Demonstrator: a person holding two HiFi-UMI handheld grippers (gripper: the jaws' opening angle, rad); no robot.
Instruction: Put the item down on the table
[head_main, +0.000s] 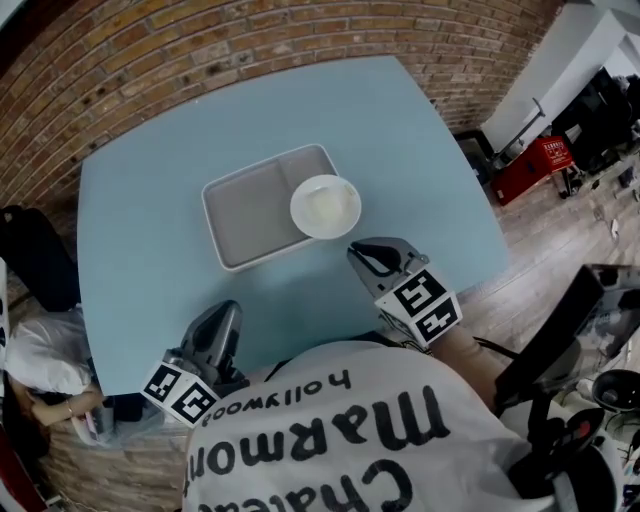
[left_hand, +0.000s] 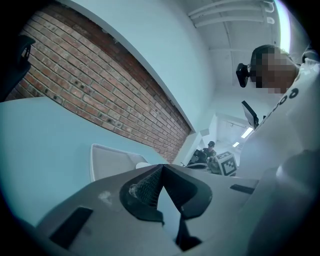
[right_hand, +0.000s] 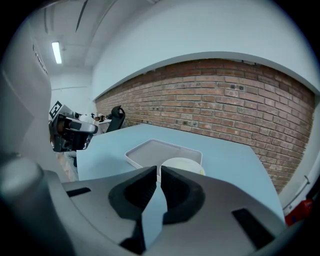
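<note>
White bowl (head_main: 325, 206), grey tray (head_main: 245, 215), blue table (head_main: 150, 230)

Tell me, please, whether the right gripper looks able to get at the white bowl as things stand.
Probably yes: only bare table lies between the right gripper and the white bowl on the near end of the tray. Its jaws are together, so they would need opening first.
</note>
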